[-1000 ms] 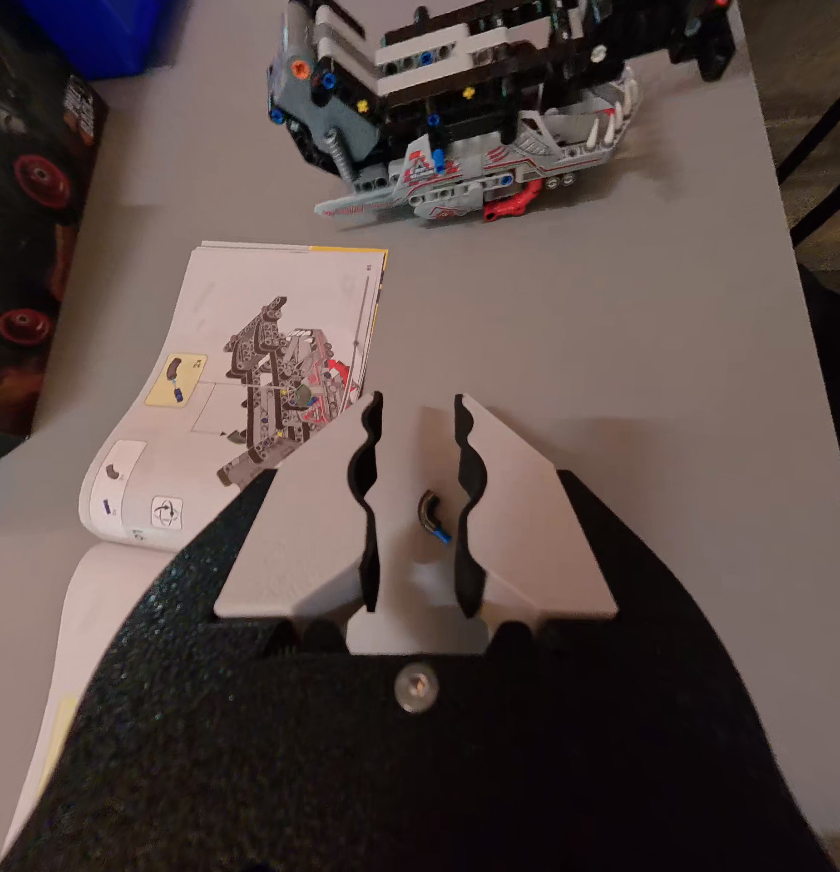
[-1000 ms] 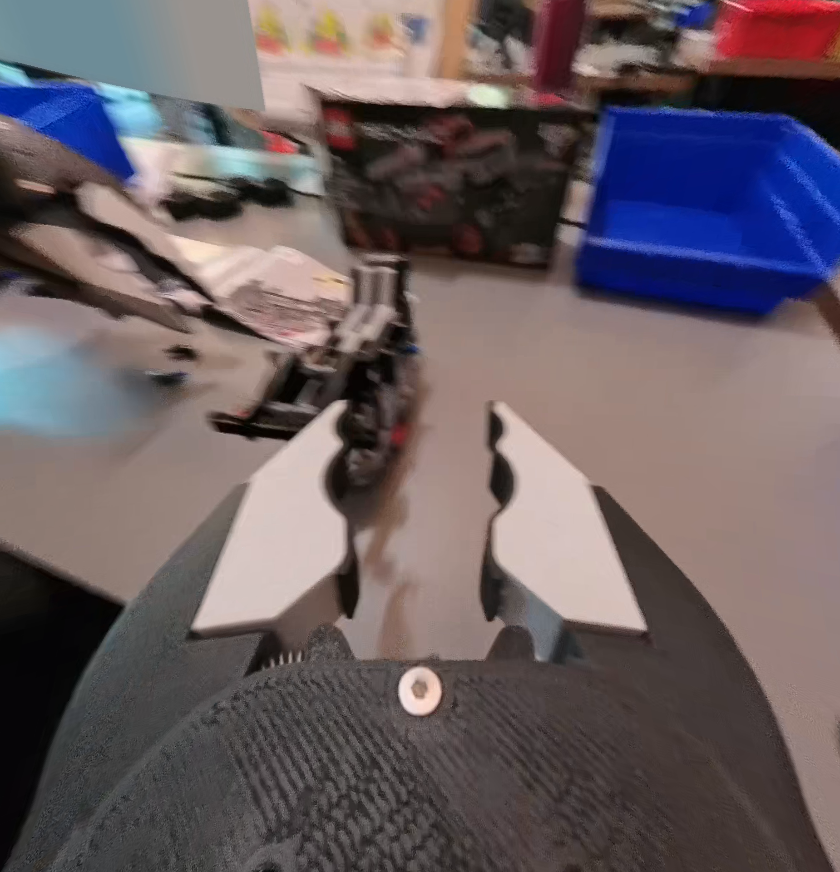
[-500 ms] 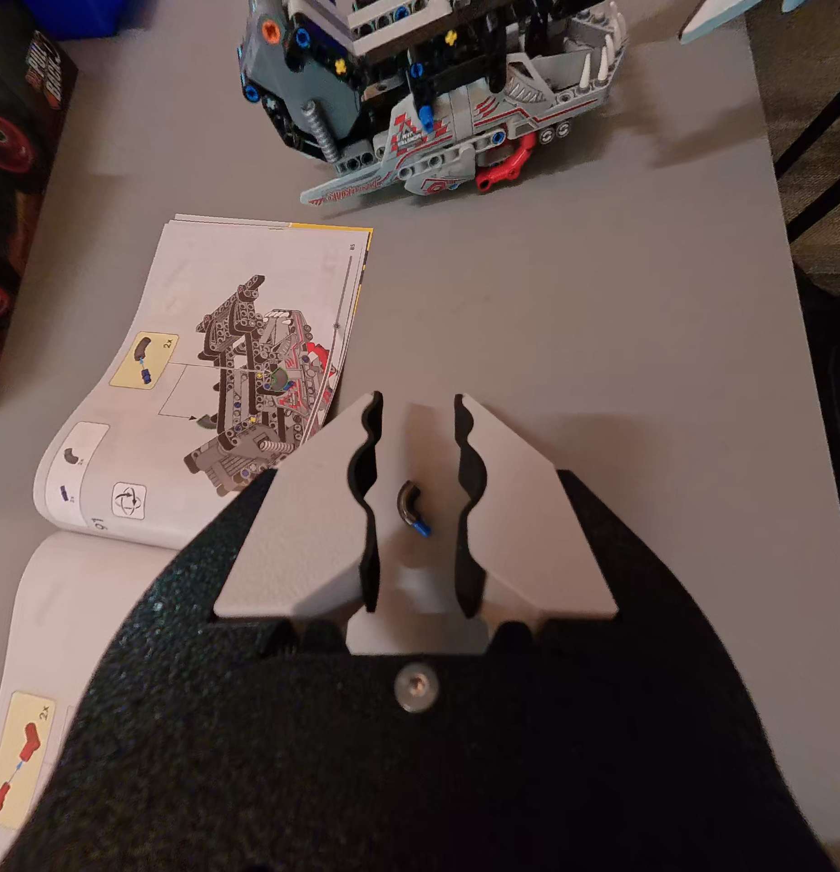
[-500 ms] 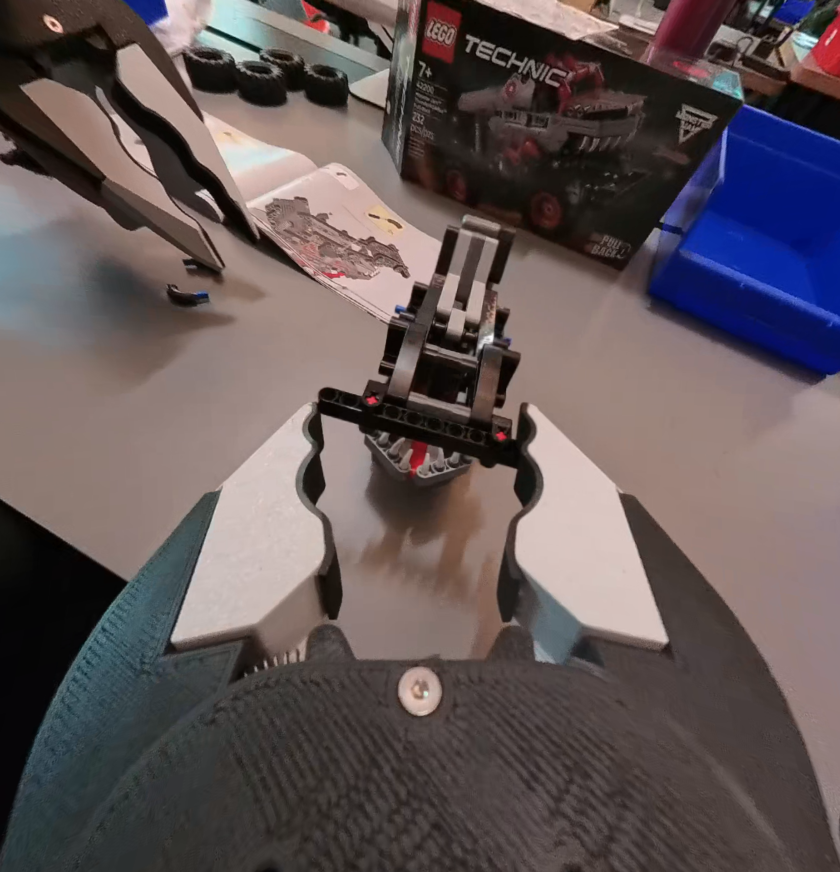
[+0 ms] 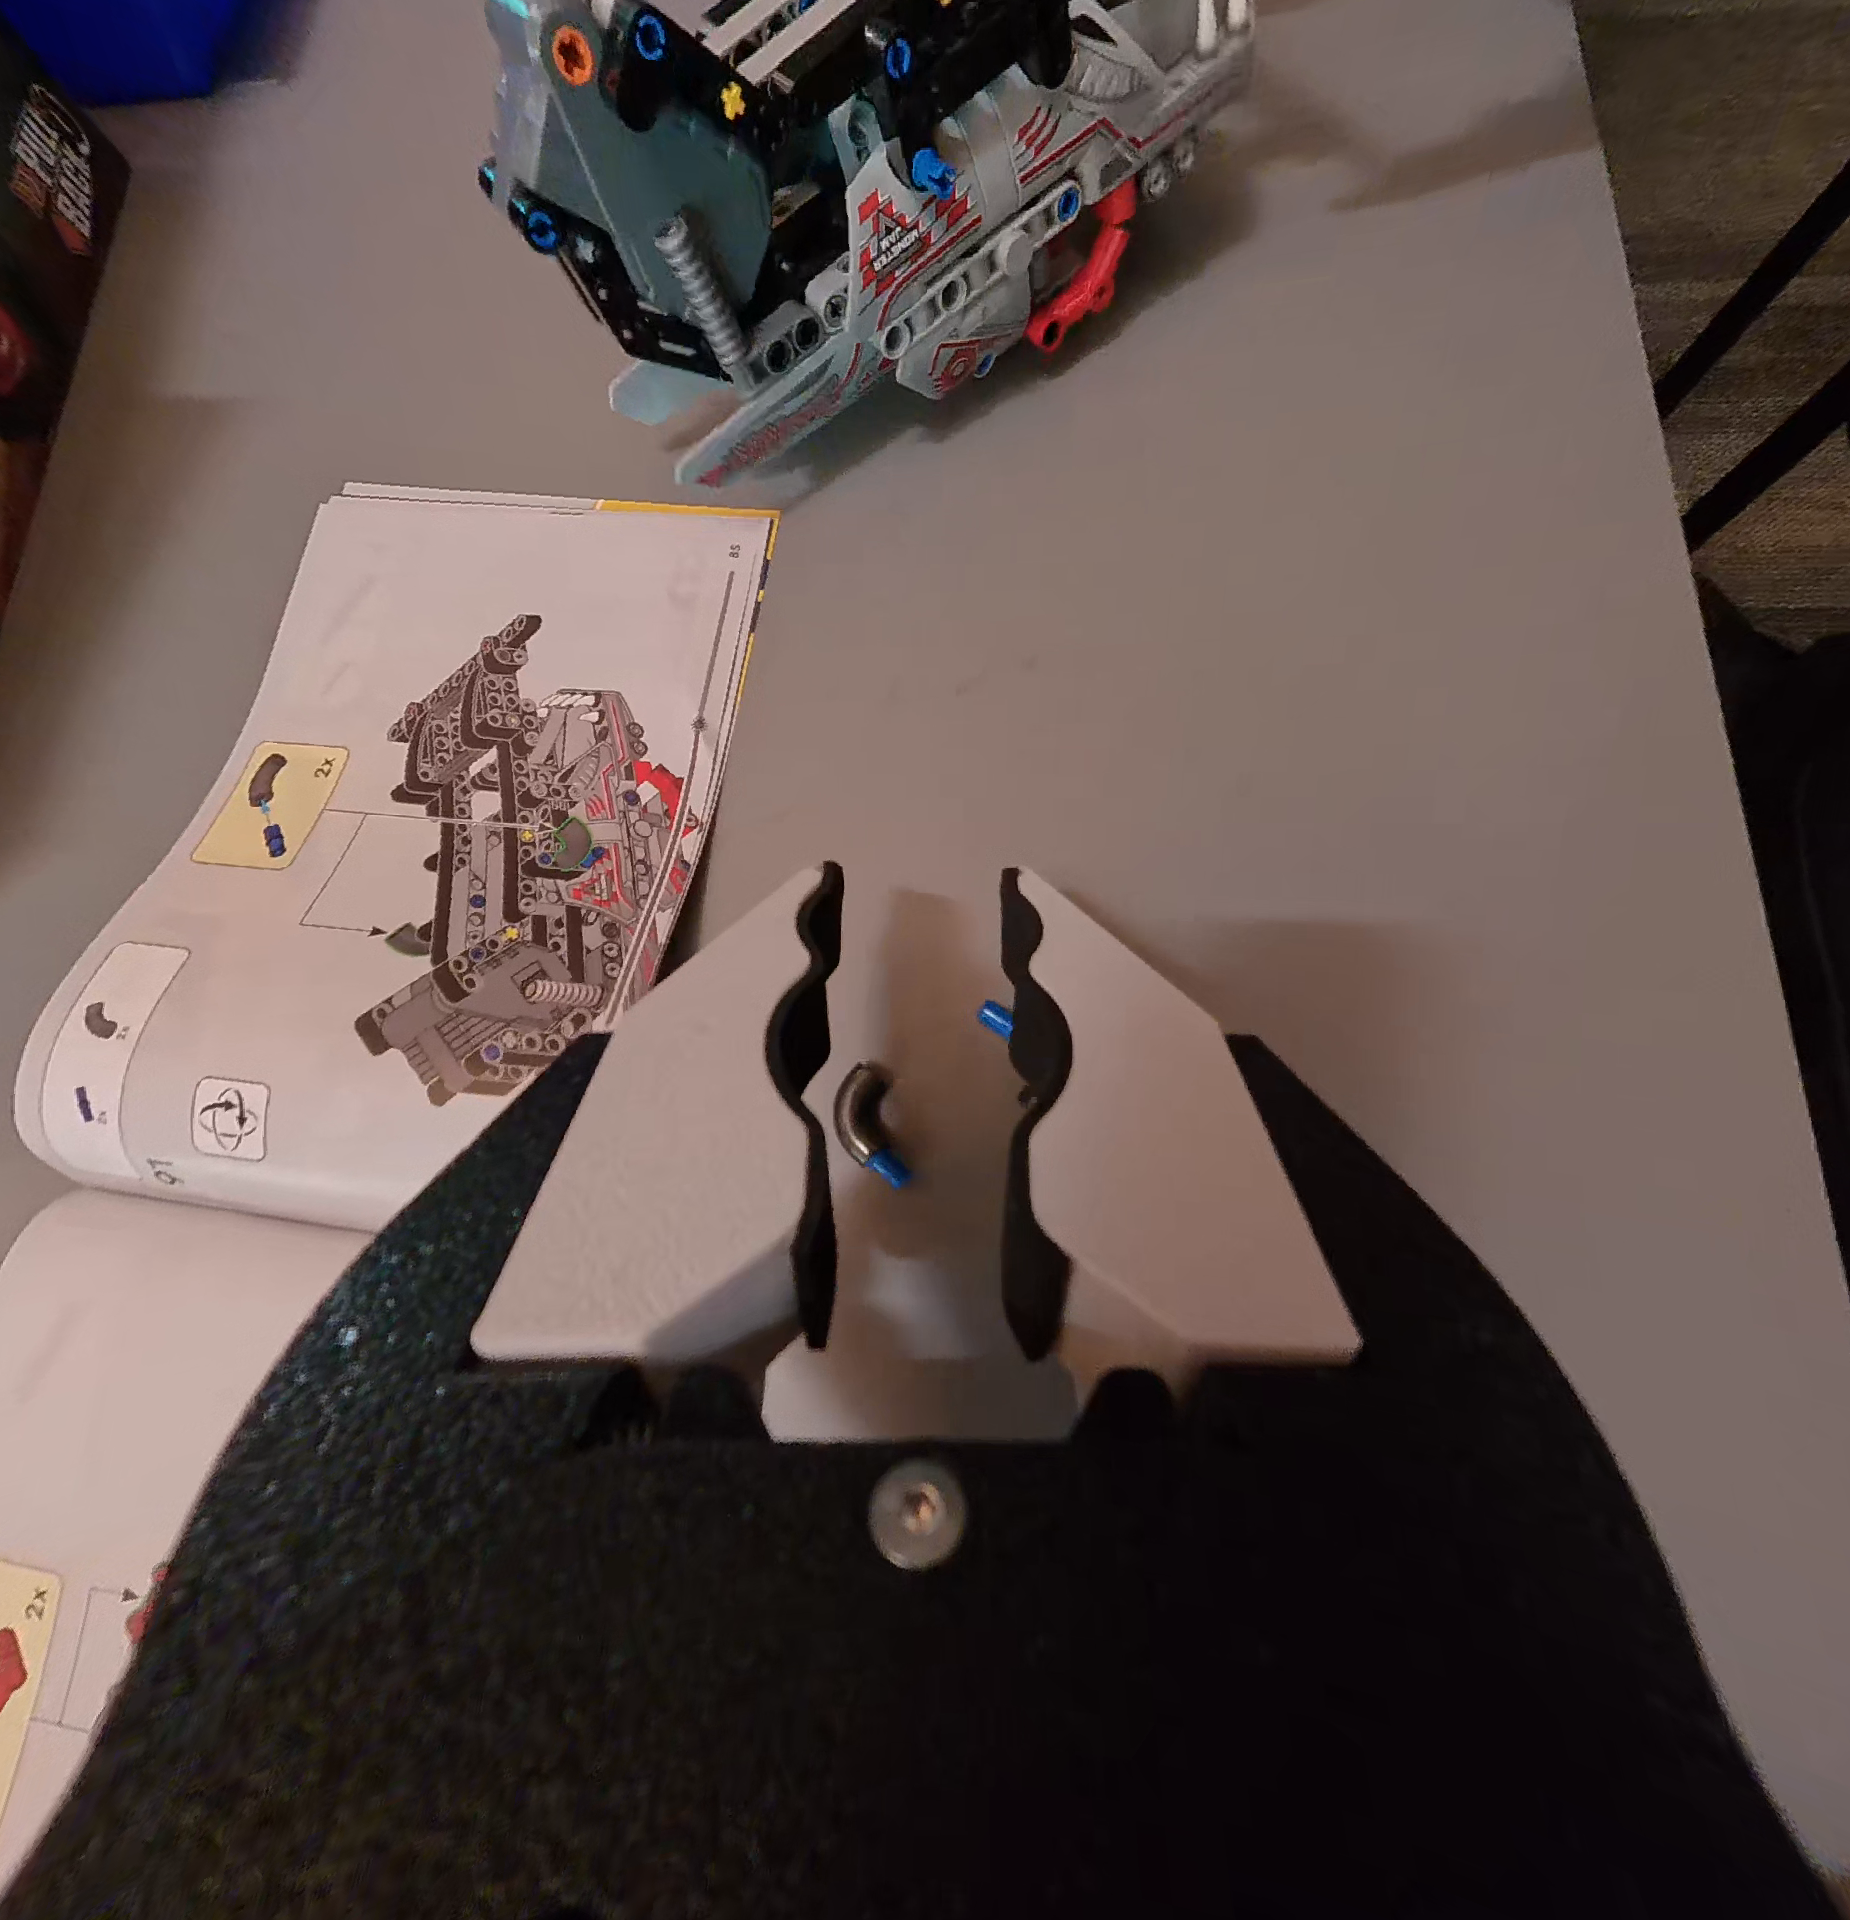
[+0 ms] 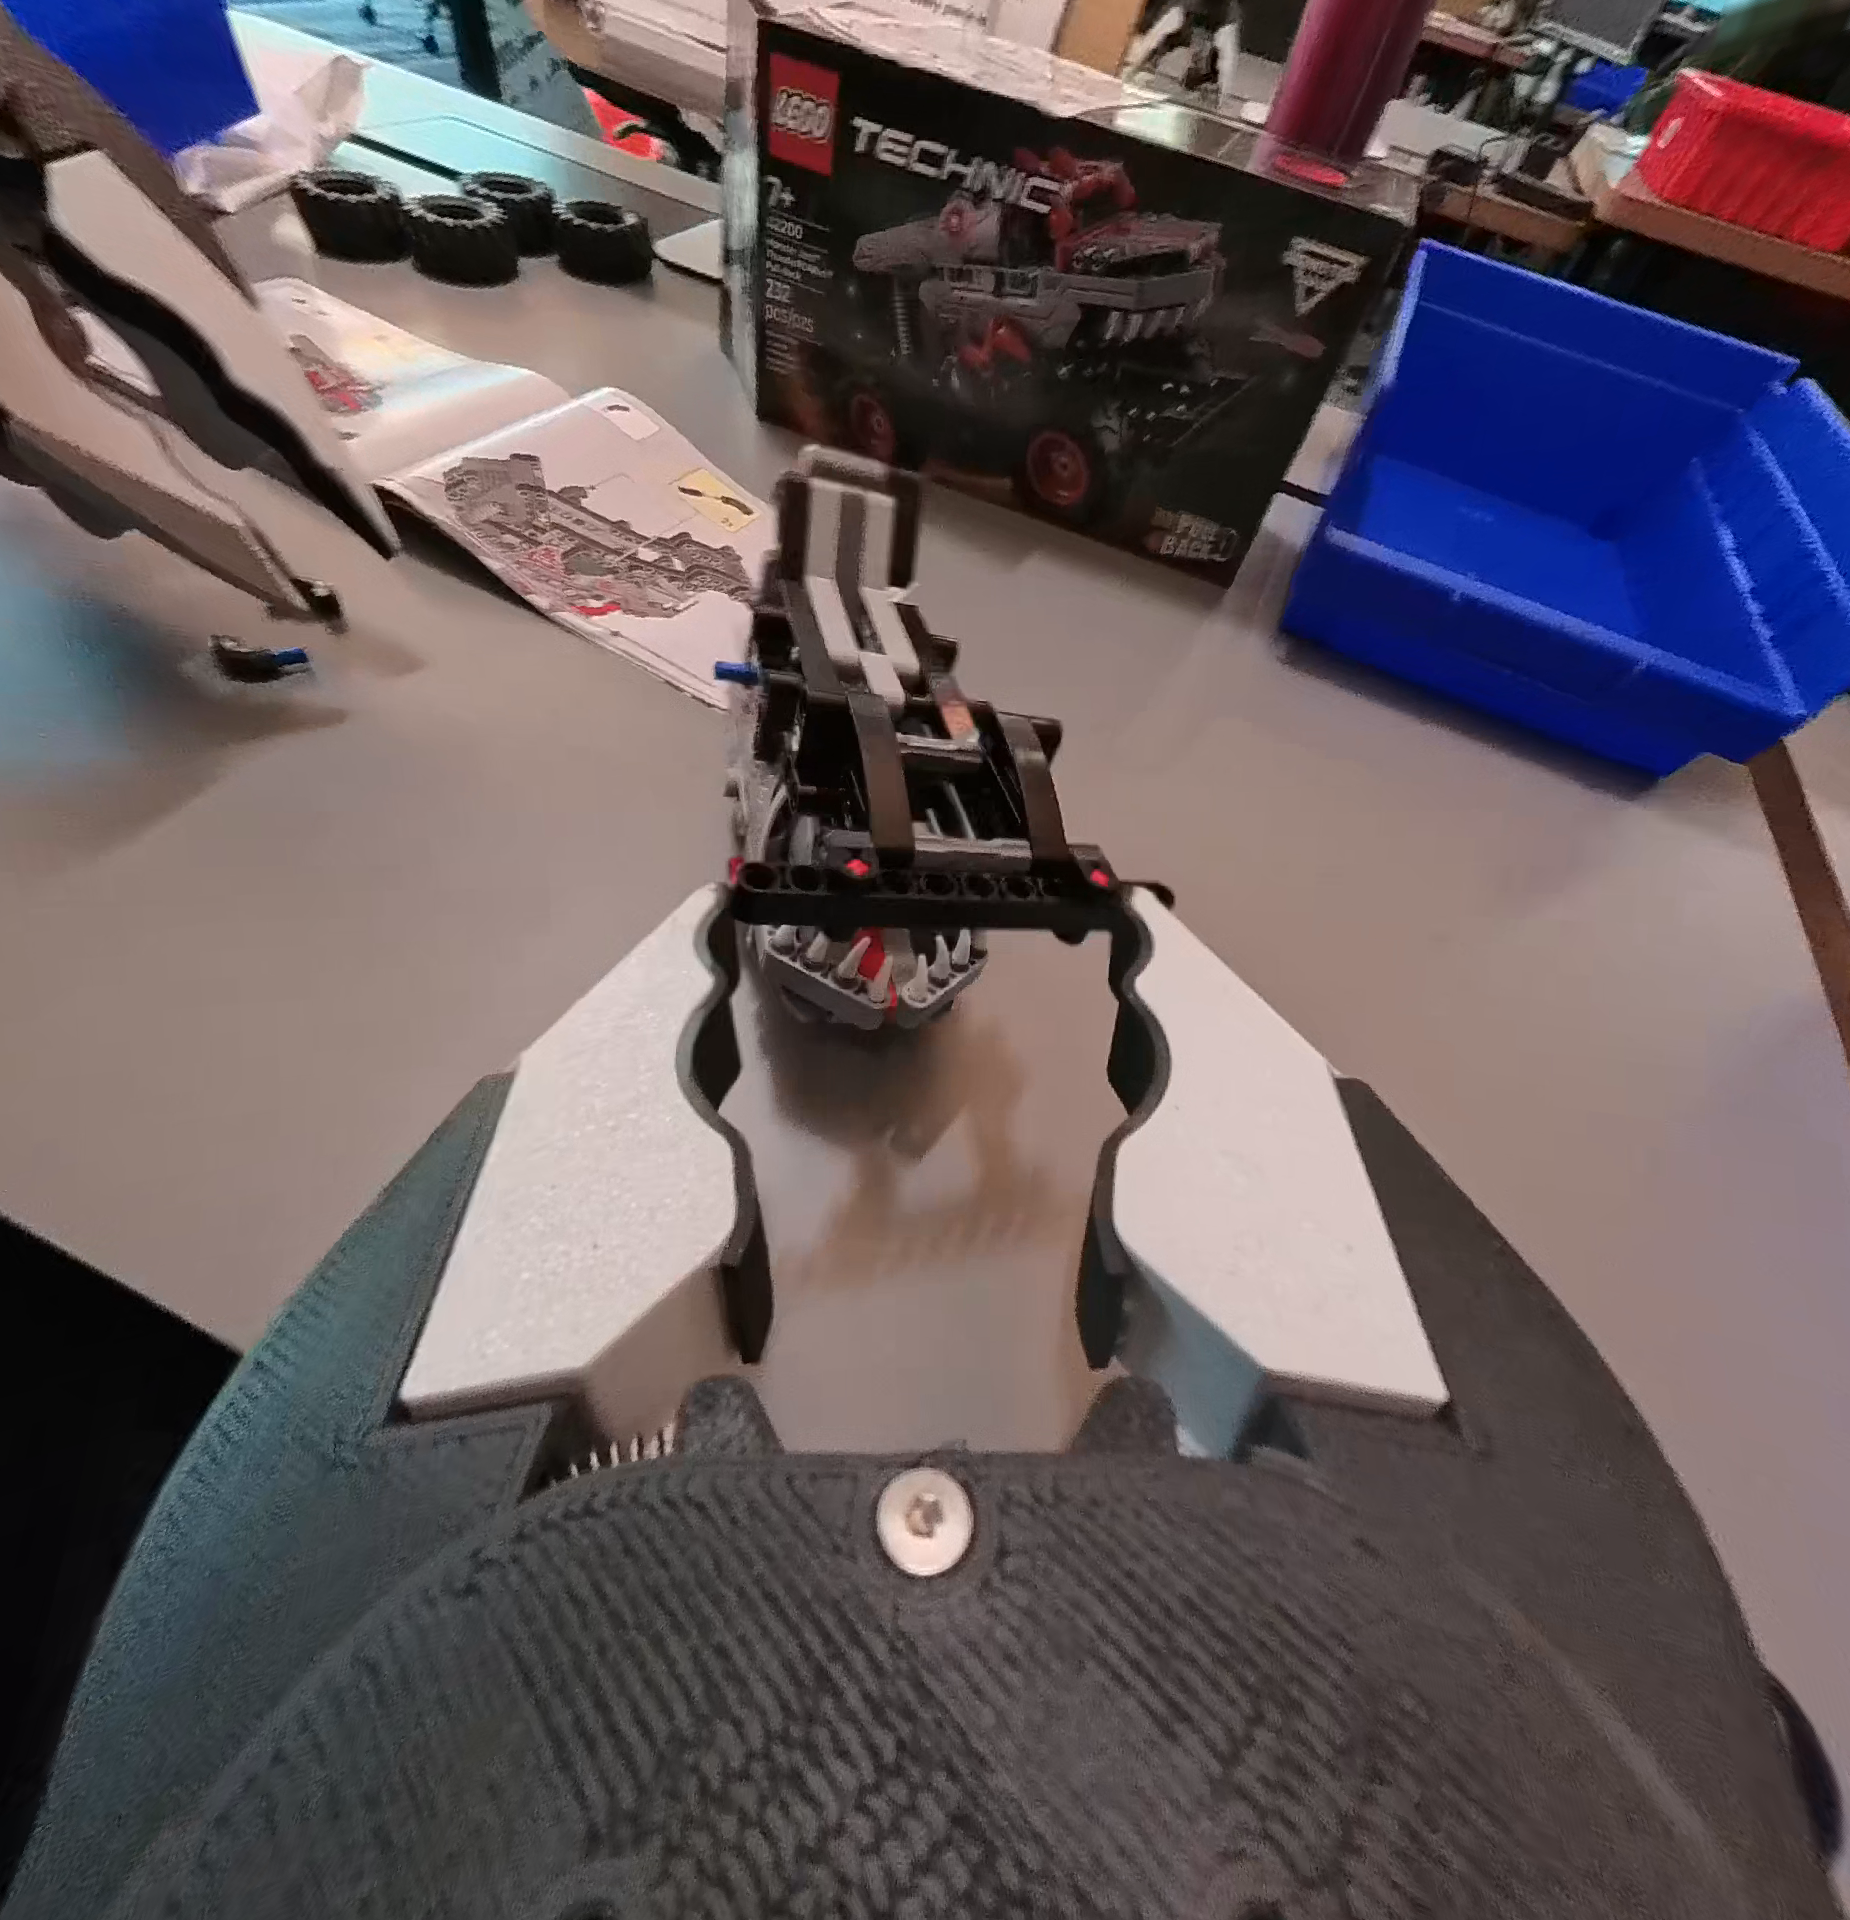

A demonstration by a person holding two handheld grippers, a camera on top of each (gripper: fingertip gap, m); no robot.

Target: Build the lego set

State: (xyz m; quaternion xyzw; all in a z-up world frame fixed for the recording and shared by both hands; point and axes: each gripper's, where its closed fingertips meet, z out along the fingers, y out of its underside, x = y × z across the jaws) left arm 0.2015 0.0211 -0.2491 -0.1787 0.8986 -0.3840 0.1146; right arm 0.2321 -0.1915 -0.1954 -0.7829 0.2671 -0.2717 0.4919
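My left gripper [image 5: 919, 878] is open and hovers low over the grey table [image 5: 1264, 675]. A small black curved piece with a blue pin [image 5: 867, 1132] lies on the table between its fingers. A second blue pin [image 5: 994, 1016] shows at the right finger, the rest of that piece hidden. The partly built lego model [image 5: 879, 208], grey, black and red, is at the far end. My right gripper [image 6: 926, 904] is shut on the model's front black beam [image 6: 931, 888]. The left gripper [image 6: 344, 577] also shows there, above the small piece [image 6: 256, 657].
An open instruction booklet [image 5: 433, 831] lies left of the left gripper. The lego box [image 6: 1056, 312] stands behind the model, a blue bin [image 6: 1575, 540] to its right, several black tyres [image 6: 474, 223] at the far left. The table's right edge [image 5: 1669, 520] is close. Tip to tip, the grippers are about 25 centimetres apart.
My right gripper came up to the model and closed on its front beam. The model has turned and tilted. The left gripper shifted slightly, and a second blue pin now shows at its right finger.
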